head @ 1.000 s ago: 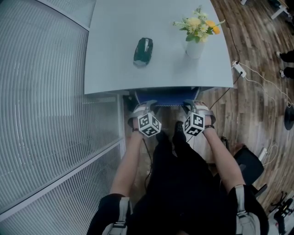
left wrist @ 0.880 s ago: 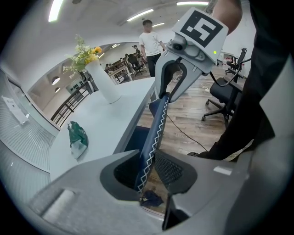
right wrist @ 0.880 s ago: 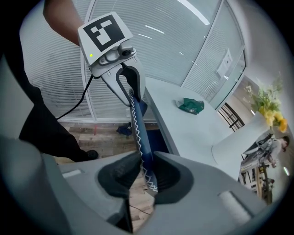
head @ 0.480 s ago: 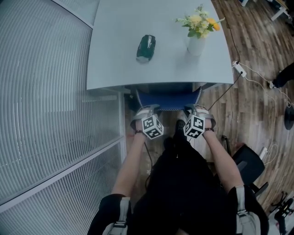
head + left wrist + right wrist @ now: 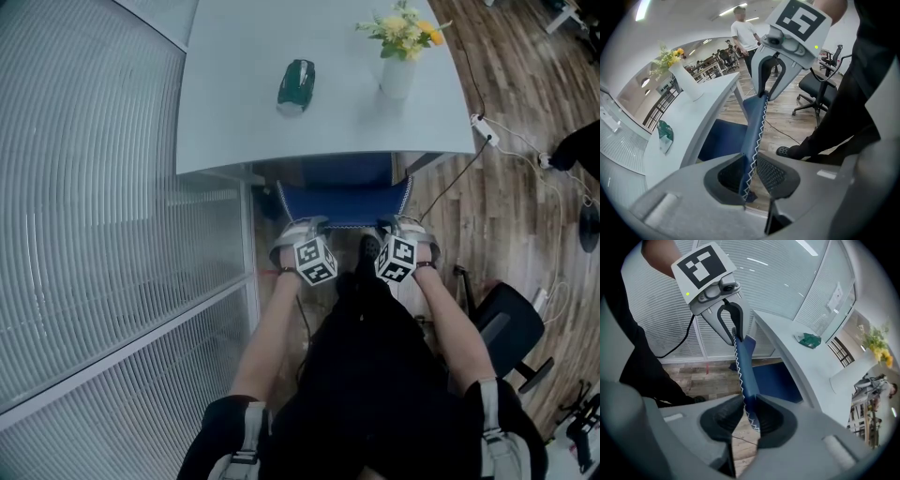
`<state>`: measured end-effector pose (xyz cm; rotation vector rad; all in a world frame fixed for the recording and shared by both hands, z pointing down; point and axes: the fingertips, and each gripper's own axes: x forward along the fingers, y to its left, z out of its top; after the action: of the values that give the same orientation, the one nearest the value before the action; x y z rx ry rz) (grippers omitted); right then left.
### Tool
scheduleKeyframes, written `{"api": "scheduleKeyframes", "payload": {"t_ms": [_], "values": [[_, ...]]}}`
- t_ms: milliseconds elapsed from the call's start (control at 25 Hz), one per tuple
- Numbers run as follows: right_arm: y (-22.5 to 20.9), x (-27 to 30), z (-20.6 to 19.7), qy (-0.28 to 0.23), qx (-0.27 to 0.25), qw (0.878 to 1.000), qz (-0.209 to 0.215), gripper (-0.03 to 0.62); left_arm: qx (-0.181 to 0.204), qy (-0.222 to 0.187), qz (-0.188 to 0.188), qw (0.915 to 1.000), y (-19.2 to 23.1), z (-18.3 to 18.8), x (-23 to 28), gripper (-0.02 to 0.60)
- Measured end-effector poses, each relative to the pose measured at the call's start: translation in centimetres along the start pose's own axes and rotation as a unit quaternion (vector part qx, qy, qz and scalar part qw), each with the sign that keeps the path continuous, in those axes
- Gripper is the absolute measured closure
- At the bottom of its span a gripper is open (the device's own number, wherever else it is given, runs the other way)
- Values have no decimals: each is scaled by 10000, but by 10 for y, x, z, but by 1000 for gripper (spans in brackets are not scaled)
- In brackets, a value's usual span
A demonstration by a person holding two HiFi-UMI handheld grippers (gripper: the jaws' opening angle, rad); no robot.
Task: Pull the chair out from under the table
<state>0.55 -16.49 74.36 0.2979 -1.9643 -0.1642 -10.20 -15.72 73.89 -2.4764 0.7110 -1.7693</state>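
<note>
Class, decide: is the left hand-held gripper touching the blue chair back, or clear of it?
Touching. The left gripper view shows the stitched edge of the chair back pinched in the left hand-held gripper, whose jaws have just been closing.

One table (image 5: 234, 122), one blue chair (image 5: 342, 202), one black chair (image 5: 506, 323), one flower vase (image 5: 396, 77), one green object (image 5: 295, 84)

The head view is taken from above the person and aimed steeply down. The pale grey rounded table (image 5: 244, 112) lies far and the blue white-stitched chair backrest (image 5: 342, 204) near. The left gripper view is set close against the backrest's left end (image 5: 757, 124) and faced rightward along it. The right gripper view is faced leftward from the opposite end (image 5: 745, 366). Backrest, table and white flower vase (image 5: 396, 77) are shared by all three.
</note>
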Motion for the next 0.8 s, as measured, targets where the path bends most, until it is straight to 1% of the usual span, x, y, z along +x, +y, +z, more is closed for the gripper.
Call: {"api": "scheduleKeyframes", "payload": {"t_ms": [280,480,800], "values": [[24,-6,-2,73,49,10000,-43,507,65,-31,-69,10000,-22,-6,-8,492],[33,-11,-3,107,59,9998,-123,507,89,-86,-61,9999,-31,-7,-13,492],[50,-20,-2,155,95,9997,-139,507,114,-135,-81,9998,-46,-9,-24,492]]}}
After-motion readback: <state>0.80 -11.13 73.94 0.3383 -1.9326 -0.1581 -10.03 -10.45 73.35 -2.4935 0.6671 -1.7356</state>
